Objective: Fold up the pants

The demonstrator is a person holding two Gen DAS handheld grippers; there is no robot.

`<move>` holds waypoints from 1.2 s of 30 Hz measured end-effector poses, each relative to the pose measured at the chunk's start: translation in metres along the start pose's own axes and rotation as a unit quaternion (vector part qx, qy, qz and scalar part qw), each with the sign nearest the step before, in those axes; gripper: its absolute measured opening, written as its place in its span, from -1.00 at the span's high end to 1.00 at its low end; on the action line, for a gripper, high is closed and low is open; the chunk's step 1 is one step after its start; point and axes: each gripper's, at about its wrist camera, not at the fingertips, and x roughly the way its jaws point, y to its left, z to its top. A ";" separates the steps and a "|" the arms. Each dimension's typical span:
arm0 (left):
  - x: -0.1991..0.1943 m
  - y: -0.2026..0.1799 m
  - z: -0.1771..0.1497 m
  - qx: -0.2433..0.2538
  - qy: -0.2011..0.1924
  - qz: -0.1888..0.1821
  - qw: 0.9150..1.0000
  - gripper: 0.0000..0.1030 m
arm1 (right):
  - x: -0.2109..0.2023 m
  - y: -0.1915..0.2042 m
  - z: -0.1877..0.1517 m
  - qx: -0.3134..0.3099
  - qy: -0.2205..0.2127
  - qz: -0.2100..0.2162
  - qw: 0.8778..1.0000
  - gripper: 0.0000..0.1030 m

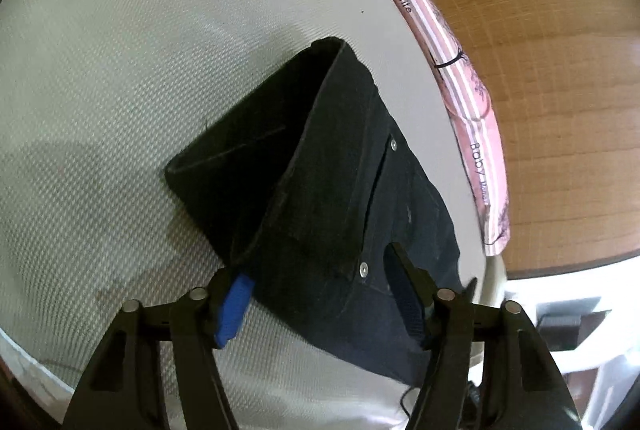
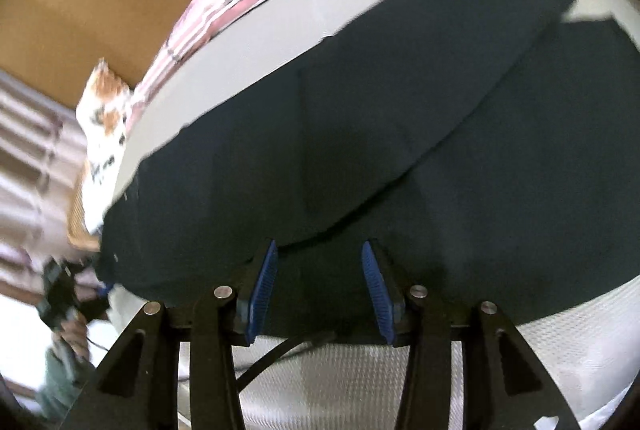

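Note:
Black pants (image 1: 328,198) lie on a white textured surface (image 1: 120,90). In the left wrist view their waist end shows two metal rivets, and the waistband stands up in a loose fold. My left gripper (image 1: 310,262) straddles this end. Its blue pad (image 1: 234,310) sits at the cloth's edge and the other finger (image 1: 408,290) lies over the cloth, wide apart and not pinching it. In the right wrist view the pants (image 2: 400,150) spread wide, one leg lying over the other toward the upper right. My right gripper (image 2: 320,244) hovers open over the near edge, nothing between its pads.
A pink striped cloth (image 1: 468,110) with printed words runs along the surface's far edge, with wood floor (image 1: 540,30) beyond. White furniture (image 1: 568,318) stands at the lower right. A black cable (image 2: 280,350) lies under the right gripper. A blurred hand (image 2: 68,330) shows at the lower left.

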 end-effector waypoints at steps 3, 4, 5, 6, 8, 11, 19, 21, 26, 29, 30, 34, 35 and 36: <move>-0.001 -0.005 0.003 0.024 -0.008 0.019 0.999 0.23 | 0.011 -0.010 0.003 0.040 -0.006 0.013 0.999 0.19; -0.002 -0.003 0.004 0.026 -0.008 0.021 0.999 0.33 | 0.011 -0.011 0.004 0.046 -0.013 0.018 0.999 0.19; -0.001 -0.003 0.006 0.028 -0.008 0.024 0.999 0.38 | 0.012 -0.012 0.007 0.050 -0.018 0.019 0.998 0.20; -0.001 -0.003 0.007 0.030 -0.007 0.028 0.999 0.44 | 0.013 -0.012 0.011 0.051 -0.023 0.018 0.998 0.20; -0.001 -0.006 0.009 0.040 -0.006 0.035 0.999 0.51 | 0.014 -0.013 0.018 0.052 -0.032 0.013 0.998 0.23; -0.001 -0.015 0.010 0.069 -0.006 0.054 0.996 0.58 | 0.015 -0.016 0.026 0.060 -0.036 0.005 0.998 0.79; -0.008 -0.049 0.024 0.175 -0.014 0.082 0.981 0.66 | -0.020 0.008 0.017 0.019 -0.068 -0.031 0.997 0.91; -0.005 -0.056 0.025 0.219 -0.014 0.107 0.970 0.66 | -0.028 0.014 0.009 0.009 -0.066 -0.039 0.997 0.92; 0.018 -0.054 0.012 0.308 0.003 0.191 0.932 0.66 | -0.016 0.014 -0.018 -0.002 -0.022 -0.074 0.997 0.92; 0.027 -0.055 0.002 0.341 0.000 0.221 0.914 0.65 | -0.004 0.008 -0.027 0.005 -0.004 -0.089 0.996 0.92; 0.028 -0.056 0.000 0.346 -0.003 0.228 0.910 0.65 | -0.001 0.007 -0.027 0.003 0.000 -0.094 0.996 0.92; 0.036 -0.065 -0.009 0.375 -0.016 0.261 0.889 0.58 | 0.004 0.006 -0.024 0.002 0.007 -0.096 0.995 0.87; 0.037 -0.066 -0.011 0.378 -0.019 0.265 0.887 0.57 | 0.005 0.006 -0.023 0.006 0.009 -0.092 0.996 0.84; 0.036 -0.066 -0.012 0.376 -0.020 0.267 0.887 0.56 | 0.004 0.004 -0.023 0.011 0.011 -0.088 0.996 0.80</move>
